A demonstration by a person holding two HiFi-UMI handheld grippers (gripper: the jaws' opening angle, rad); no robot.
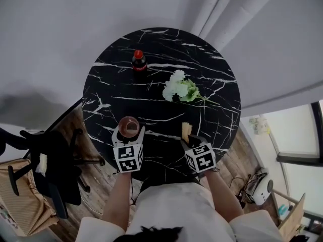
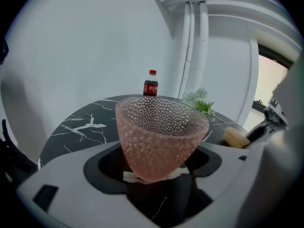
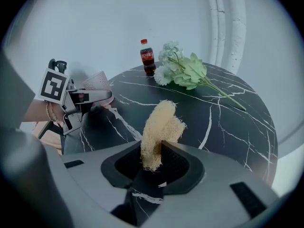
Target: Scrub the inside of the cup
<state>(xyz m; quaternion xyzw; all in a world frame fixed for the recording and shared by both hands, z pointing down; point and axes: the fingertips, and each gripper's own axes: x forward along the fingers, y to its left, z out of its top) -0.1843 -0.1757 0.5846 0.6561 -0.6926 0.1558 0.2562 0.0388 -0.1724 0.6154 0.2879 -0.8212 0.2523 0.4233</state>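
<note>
Left fingers [image 2: 71,184] stand wide apart, cup [image 2: 161,137] upright between them, untouched. Right fingers [image 3: 179,163] pinch a loofah [image 3: 159,127] near the cup.

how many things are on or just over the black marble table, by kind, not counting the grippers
pink dimpled translucent cup: 1
tan fibrous loofah scrubber: 1
dark cola bottle with red cap: 1
bunch of white flowers with green leaves: 1
total: 4
</note>
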